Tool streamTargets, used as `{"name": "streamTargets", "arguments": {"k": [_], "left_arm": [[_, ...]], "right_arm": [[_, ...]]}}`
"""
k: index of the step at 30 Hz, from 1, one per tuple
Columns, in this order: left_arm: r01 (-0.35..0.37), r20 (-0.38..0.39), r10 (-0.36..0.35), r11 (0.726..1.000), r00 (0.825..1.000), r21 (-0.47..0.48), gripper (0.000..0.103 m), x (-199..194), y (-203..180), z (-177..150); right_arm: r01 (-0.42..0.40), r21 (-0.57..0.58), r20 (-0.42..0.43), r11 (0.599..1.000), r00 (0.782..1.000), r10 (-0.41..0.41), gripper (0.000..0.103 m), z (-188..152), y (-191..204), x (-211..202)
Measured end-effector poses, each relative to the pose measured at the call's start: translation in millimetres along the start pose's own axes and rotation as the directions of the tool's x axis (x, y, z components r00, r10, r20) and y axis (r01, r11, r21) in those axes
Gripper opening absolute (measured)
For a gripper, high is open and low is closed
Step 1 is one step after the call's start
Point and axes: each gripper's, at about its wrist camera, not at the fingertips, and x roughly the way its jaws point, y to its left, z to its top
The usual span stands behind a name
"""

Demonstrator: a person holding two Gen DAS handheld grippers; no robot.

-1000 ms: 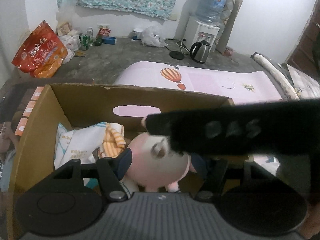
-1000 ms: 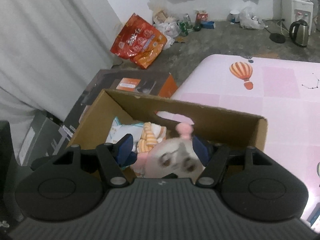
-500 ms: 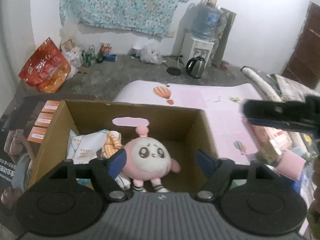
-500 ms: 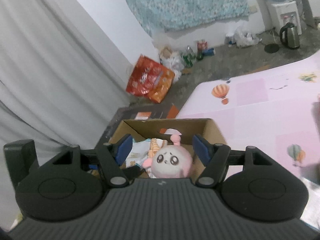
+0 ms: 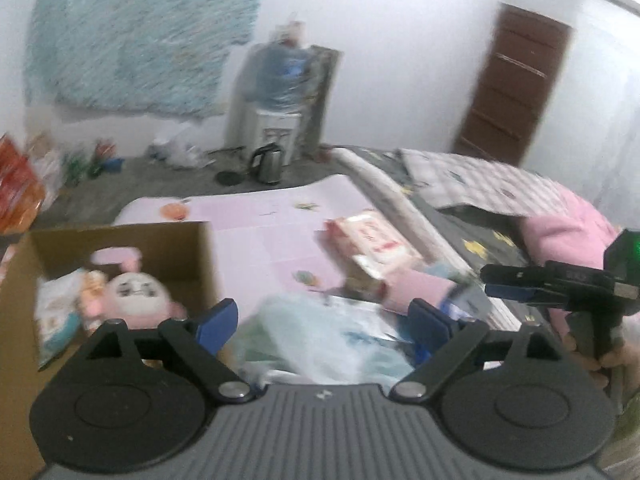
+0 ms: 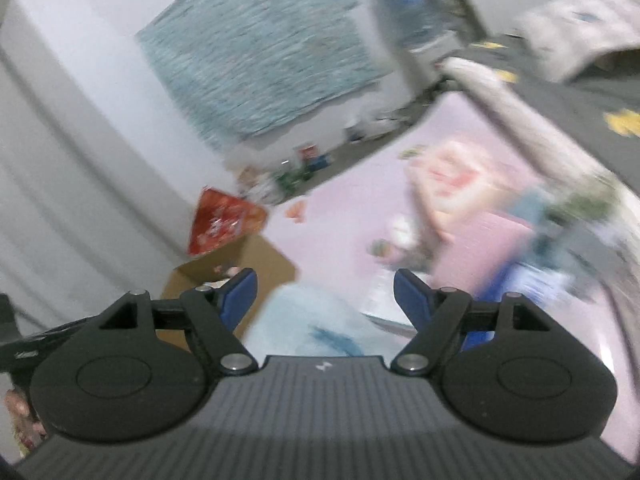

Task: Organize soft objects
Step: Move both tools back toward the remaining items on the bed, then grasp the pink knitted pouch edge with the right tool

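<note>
The pink plush toy (image 5: 138,294) sits inside the cardboard box (image 5: 200,248), face up toward you, propped against a white packet (image 5: 54,312) and a small striped plush (image 5: 91,292) at the box's left side. From your left tongs (image 5: 324,320) it lies off to the left, beyond the left blue fingertip (image 5: 216,320) and apart from it, not between the jaws. Those jaws have just been opening and stand wide, released, gripping nothing; what shows in the gap is a blurred pale blue and white package (image 5: 320,344) lying on the pink mat (image 5: 272,224) below. A pink and white pack (image 5: 372,240) rests on the mat farther out, and a rolled pink piece (image 5: 420,290) lies near your right fingertip.

Your right tongs (image 6: 324,296) are likewise released, the jaws having just been opening with nothing pressed between the pads. In their view the box (image 6: 264,256) is at lower left, partly behind the left fingertip (image 6: 238,296), and the toy inside it is too blurred to make out. The same pale blue package (image 6: 312,320) shows between these jaws, untouched.

In the left wrist view the right tongs appear at the far right edge, over the bedding, well away from the box
</note>
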Motion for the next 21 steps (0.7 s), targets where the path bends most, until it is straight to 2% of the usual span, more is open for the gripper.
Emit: {"name": "streamTargets", "arguments": {"k": [5, 9, 15, 21], "left_arm": [[0.063, -0.007, -0.063, 0.994, 0.998, 0.091, 0.093, 25.6, -56.7, -28.6], [0.117, -0.042, -0.112, 0.981, 0.993, 0.153, 0.093, 54.8, -95.0, -49.9], [0.135, -0.087, -0.120, 0.971, 0.989, 0.198, 0.089, 99.0, -131.0, -68.1], [0.106, -0.113, -0.082, 0.969, 0.990, 0.222, 0.087, 133.4, -143.8, -69.6]], "right_arm": [[0.051, 0.106, 0.021, 0.993, 0.998, -0.053, 0.075, -38.8, -58.2, -28.1], [0.065, 0.177, 0.007, 0.982, 0.998, -0.067, 0.075, -63.6, -87.2, -19.3], [0.106, 0.221, -0.018, 0.969, 0.994, -0.105, 0.075, -75.4, -114.6, 9.4], [0.094, 0.240, -0.025, 0.966, 0.996, -0.090, 0.075, -73.4, -129.3, 21.3]]}}
